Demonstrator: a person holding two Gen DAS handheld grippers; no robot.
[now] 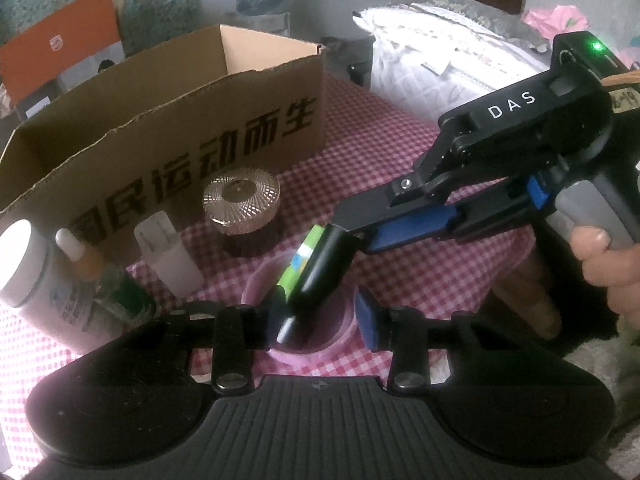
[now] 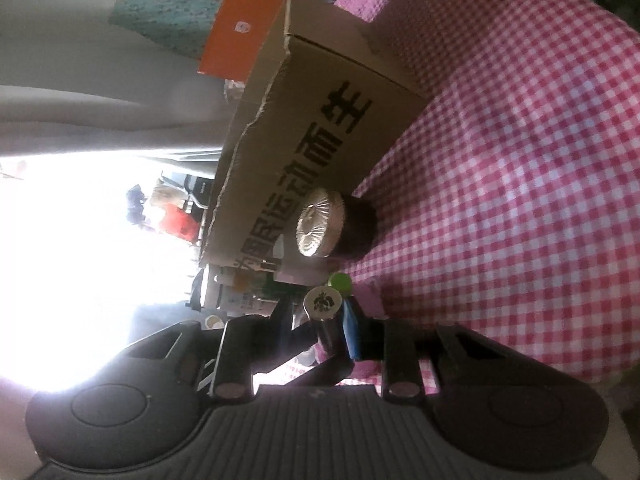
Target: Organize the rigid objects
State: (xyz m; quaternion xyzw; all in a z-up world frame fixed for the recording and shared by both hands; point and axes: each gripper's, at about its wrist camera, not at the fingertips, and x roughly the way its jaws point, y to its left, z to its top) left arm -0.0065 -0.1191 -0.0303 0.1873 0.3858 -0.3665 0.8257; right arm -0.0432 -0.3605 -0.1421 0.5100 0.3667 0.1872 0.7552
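From the left wrist camera, the right tongs point(image 1: 352, 236) clamp a black tube point(image 1: 320, 276) tilted over a pink cup point(image 1: 312, 354) on the checked counter point(image 1: 420, 276); the left tongs point(image 1: 320, 320) gape around the cup, holding nothing. The right wrist camera alone shows the tube's patterned silver cap point(image 2: 323, 301), with the cardboard box point(image 2: 304, 128) beyond.

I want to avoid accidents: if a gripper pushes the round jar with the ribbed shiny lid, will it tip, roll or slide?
The jar looks squat and wide, standing upright on the checkered cloth, so it probably slides rather than tips. The cloth may bunch and drag it. Its faceted lid looks glossy, so the fingers could slip there; the dark body seems safer.
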